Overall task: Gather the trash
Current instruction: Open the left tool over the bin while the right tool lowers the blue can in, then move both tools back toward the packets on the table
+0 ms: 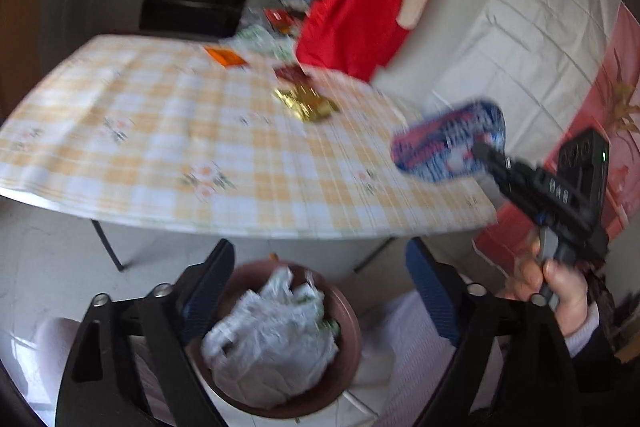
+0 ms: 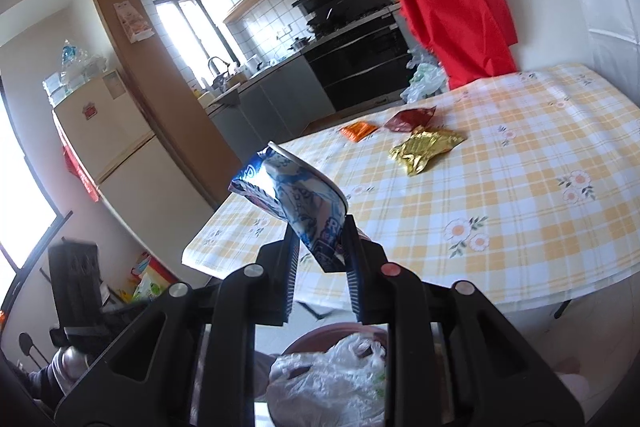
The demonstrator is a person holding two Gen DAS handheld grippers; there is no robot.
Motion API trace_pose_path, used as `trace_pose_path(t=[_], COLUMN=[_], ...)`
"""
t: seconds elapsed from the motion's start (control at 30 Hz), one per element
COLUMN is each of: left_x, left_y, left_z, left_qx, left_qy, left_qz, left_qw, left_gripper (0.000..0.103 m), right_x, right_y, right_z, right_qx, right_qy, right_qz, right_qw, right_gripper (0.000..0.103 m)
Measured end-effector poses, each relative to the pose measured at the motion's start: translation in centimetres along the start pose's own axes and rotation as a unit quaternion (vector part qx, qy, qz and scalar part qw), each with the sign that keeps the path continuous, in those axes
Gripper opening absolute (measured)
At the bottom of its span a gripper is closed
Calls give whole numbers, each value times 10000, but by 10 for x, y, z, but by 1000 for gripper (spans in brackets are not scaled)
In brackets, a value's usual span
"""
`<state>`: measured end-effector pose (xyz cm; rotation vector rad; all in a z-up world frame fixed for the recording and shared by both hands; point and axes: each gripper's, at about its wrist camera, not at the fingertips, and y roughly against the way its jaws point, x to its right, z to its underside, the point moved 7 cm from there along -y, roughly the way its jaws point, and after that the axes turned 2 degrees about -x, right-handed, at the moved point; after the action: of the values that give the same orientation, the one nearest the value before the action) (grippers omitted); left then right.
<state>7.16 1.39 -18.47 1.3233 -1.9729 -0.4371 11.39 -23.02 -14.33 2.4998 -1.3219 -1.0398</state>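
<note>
Pinching a blue wrapper (image 2: 294,195) upright, the right claw (image 2: 320,259); left claw (image 1: 320,291) wide, empty above the bin (image 1: 344,311).

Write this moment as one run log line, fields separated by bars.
left gripper: open, empty, over brown bin | right gripper: shut on crumpled blue-white wrapper | gold foil wrapper: on table

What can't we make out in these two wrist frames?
- Bin contents: both views; a white plastic bag covers them, gripper frames crop the bin.
- Blue wrapper print: motion-blurred in left view, crumpled and partly pinched by the right gripper in right view.
- Gold wrapper, red wrapper, orange wrapper: labels too small.
- Items beyond the table: blurred in left view.
</note>
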Motion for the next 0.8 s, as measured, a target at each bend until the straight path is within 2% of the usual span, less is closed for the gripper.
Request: trace_pose_path(t=[0.07,0.17,0.27,0.43,0.53,0.6,0.63,0.7,0.77,0.8], left_x=[-13,-32,-48,-69,-75,-76,-76,-75,-76,-76], left_y=[18,38,49,55,54,54,54,54,54,54], left_z=[-13,-25,-30,-24,-20,-18,-18,-17,-17,-17], left_qx=[415,796,966,967,933,922,923,921,935,935], left_qy=[127,371,616,881,991,1013,1010,999,998,1002], left_qz=[-251,-533,-677,-811,-807,-790,-781,-777,-775,-782], left_qw=[9987,9947,9911,9881,9874,9874,9875,9877,9876,9875], left_gripper=[95,97,97,97,97,97,97,97,97,97], right_x=[-7,-16,-26,-47,-58,-64,-65,-66,-65,-64], right_y=[-3,-7,-10,-15,-19,-20,-21,-21,-21,-21], right_z=[5,11,18,28,32,35,35,34,33,32], right_qx=[-98,-256,-431,-676,-774,-854,-858,-867,-840,-826], right_qy=[61,136,190,436,548,484,478,466,428,407], right_qz=[-29,-76,-179,-340,-435,-553,-566,-546,-474,-420], right_qw=[9999,9996,9987,9962,9945,9936,9936,9936,9944,9949], right_gripper=[25,25,25,29,42,56,60,79,94,97])
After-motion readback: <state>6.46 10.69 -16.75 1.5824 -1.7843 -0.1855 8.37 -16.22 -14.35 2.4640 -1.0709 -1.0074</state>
